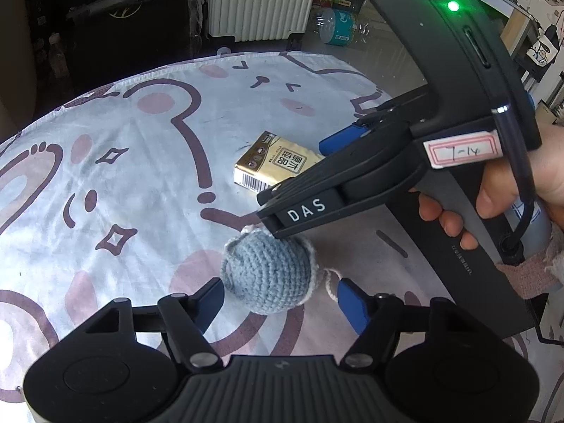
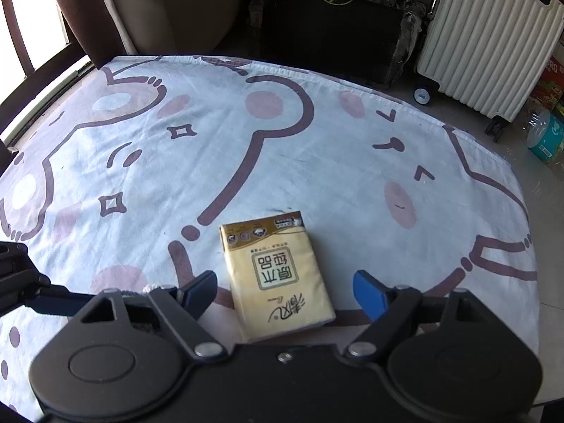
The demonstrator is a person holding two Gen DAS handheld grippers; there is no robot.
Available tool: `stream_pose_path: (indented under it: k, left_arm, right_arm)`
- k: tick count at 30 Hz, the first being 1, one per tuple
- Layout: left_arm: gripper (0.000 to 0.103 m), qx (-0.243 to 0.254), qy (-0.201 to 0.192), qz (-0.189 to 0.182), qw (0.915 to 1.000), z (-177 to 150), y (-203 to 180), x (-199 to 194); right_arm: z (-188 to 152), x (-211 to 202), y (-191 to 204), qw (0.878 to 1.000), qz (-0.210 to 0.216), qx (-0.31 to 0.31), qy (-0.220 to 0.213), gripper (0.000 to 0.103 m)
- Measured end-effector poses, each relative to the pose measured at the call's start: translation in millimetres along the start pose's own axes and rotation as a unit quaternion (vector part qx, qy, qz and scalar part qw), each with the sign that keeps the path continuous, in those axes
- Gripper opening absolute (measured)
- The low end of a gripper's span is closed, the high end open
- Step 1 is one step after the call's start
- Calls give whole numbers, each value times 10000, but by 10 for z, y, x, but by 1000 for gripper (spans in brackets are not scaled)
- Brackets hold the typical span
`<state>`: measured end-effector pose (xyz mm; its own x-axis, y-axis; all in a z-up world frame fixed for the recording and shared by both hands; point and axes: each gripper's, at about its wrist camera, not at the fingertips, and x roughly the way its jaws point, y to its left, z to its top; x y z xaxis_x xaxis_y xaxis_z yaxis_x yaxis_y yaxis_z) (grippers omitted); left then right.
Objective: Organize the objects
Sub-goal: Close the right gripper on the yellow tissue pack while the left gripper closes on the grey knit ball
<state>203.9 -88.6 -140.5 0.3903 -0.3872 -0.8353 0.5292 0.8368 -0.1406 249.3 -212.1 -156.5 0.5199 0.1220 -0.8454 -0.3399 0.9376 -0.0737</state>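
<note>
Left gripper (image 1: pixel 280 294) straddles the ball (image 1: pixel 269 269), pads clear; right gripper (image 2: pixel 285 290) gapes around the tissues (image 2: pixel 278 275), gripping nothing.

A small ball (image 1: pixel 268 272) crocheted in grey-blue yarn, with a paler edging and a loose pale strand trailing to one side, rests on the printed cloth (image 1: pixel 141 162). Just beyond it, apart, a golden-yellow tissue pack (image 2: pixel 278 275) lies flat, printed face up, barcode on its side, its wrapper unopened as far as shows
</note>
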Motion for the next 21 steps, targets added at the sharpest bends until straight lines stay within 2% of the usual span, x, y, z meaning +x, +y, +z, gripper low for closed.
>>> stream_pose_path:
  k: [1,2,3,8,16,21]
  left_arm:
    - [68,-5,14,9,10000,2,2,12]
    - [67,-16,23,16,10000,5,1,23]
    - [66,-33,26,16,10000,7,8,33]
    - [57,-181,60,42,9998,41,25,96]
    - [54,-250,108,97,9996,66,-4,42]
    - [54,-349,12,180,9992,94,-12,-71]
  right_arm:
    - [-5,8,4,10000,-6,-4,10,73]
    - [-7,7,1,10000,7,10,3,61]
    - [-9,7,-3,10000,35,28,19,60]
    - [-59,-38,-17,9998,-14,185,-29,59]
    - [-154,-175,-116,9981,7,613,-119,58]
    - [-167,-362,-201,9947,69,967,-334,58]
